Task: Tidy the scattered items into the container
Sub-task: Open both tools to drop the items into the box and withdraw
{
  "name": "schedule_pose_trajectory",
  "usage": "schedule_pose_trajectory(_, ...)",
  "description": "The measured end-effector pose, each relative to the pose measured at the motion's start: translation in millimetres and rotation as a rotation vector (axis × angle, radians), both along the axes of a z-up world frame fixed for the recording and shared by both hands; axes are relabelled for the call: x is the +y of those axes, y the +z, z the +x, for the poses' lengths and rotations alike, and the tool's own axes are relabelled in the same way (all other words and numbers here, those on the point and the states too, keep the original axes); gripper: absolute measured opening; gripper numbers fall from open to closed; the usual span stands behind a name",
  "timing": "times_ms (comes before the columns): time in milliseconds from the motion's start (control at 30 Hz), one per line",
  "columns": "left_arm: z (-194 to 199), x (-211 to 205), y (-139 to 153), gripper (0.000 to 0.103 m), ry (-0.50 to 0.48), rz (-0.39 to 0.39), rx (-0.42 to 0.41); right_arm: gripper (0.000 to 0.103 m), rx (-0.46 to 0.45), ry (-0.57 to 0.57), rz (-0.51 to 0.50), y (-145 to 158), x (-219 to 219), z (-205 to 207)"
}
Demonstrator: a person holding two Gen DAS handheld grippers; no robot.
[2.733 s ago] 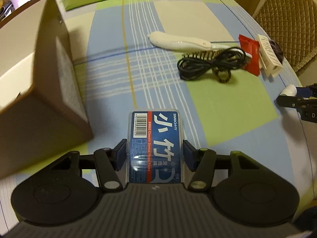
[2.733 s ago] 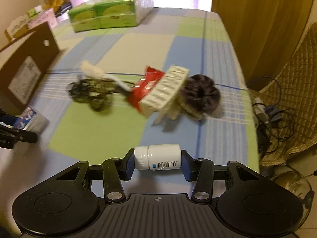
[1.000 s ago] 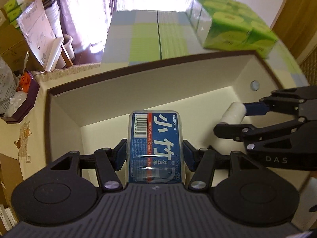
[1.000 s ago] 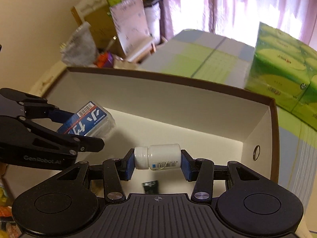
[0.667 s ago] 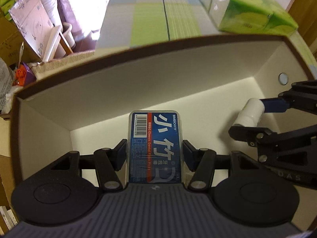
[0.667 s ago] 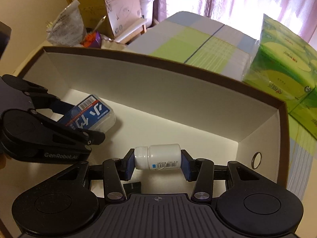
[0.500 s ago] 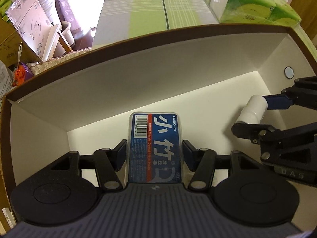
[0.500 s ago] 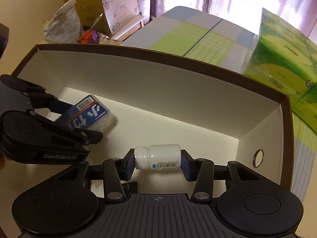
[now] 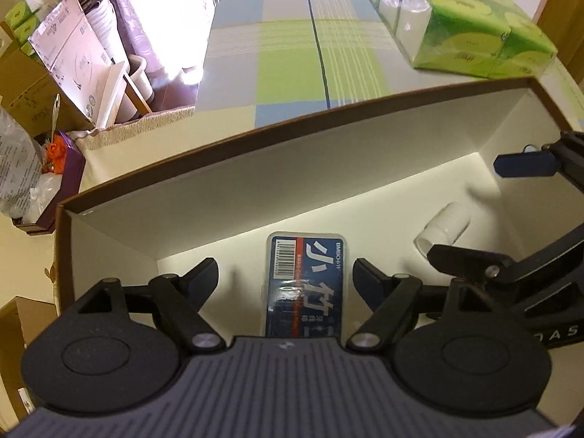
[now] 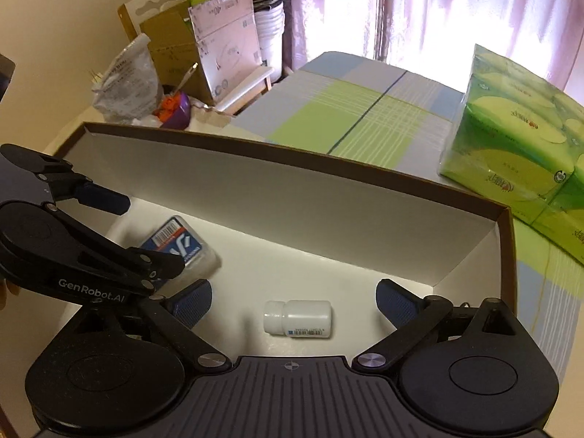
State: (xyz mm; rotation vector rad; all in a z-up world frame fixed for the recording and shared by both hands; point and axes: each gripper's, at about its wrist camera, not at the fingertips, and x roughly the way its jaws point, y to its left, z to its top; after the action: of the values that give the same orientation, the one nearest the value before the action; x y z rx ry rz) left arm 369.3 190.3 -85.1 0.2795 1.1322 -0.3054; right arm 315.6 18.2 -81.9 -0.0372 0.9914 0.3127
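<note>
With both tools hanging over the brown-rimmed cardboard box, the left tool has its jaws spread wide, and the blue dental floss pick case lies flat on the box floor between them, touching neither. Same deal in the right wrist view: the right tool is spread apart, white pill bottle on its side at lower center (barcode label showing). Green tissue packs sit on the checked surface beyond the box, upper right.
</note>
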Motion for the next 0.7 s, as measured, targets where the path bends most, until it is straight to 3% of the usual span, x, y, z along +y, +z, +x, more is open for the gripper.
schedule_pose_trajectory(300,-29.8,4.4,23.9,0.091,-0.004,-0.037,-0.034,0.101,-0.037,0.056,-0.01,25.7,6.0,-36.0)
schedule_pose_trajectory(700,-92.1,17.3,67.1,0.094,0.041,-0.096,-0.111,0.101,-0.1,-0.023,0.064,62.1,-7.4,-94.4)
